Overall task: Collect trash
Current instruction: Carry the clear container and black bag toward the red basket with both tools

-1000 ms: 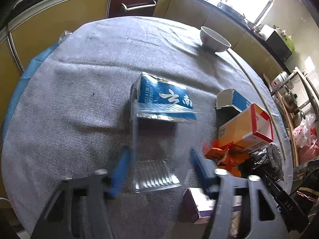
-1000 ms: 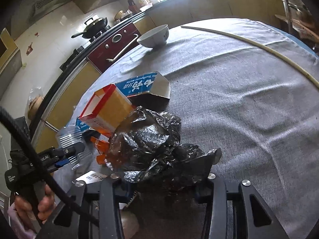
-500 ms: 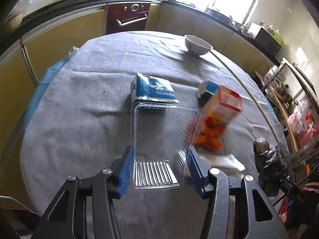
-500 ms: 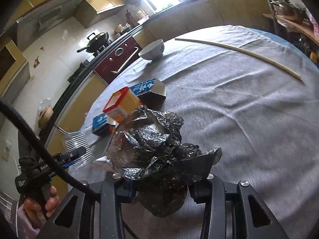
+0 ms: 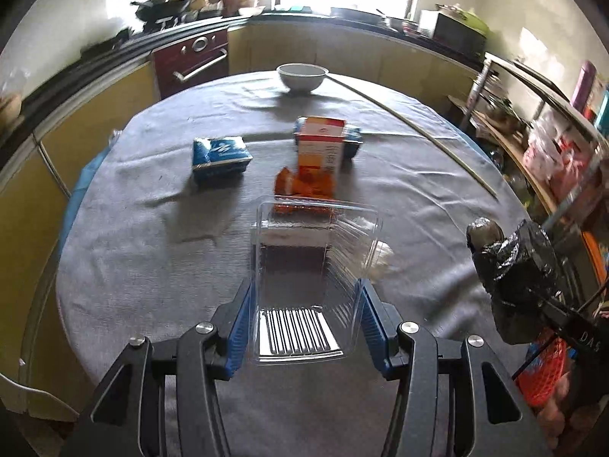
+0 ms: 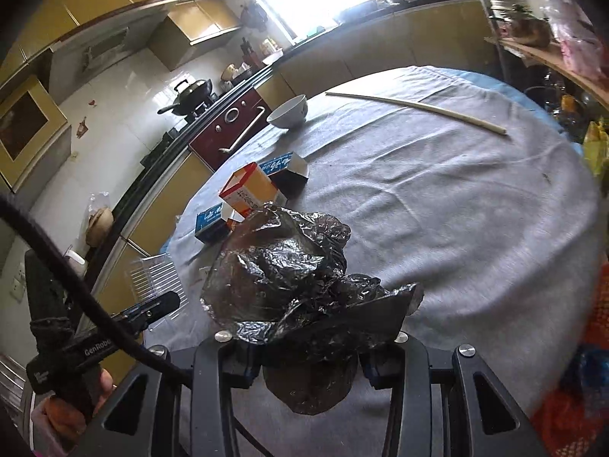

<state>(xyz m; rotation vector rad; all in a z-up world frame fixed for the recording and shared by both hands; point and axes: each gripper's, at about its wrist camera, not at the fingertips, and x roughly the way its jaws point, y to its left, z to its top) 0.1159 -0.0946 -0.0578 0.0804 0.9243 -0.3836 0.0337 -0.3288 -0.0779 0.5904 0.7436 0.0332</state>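
Between the left tool (image 5: 303,301) fingers sits a clear tray (image 5: 310,266) (clamped); right tool (image 6: 310,358) apparently grips black bag (image 6: 289,282).

Boxes (image 5: 321,144), blue pack (image 5: 220,154) and orange wrapper (image 5: 304,186) crowd table (image 5: 144,251) centre; bowl (image 5: 302,76) and stick (image 5: 415,125) at far edge. Near cloth and right half (image 6: 475,205) open.

Clear ribbed plastic tray (image 5: 312,285) is gleaming; crinkled black plastic bag (image 6: 289,285) is shining glossy; matt grey woven cloth (image 5: 152,236) is covering the counter.
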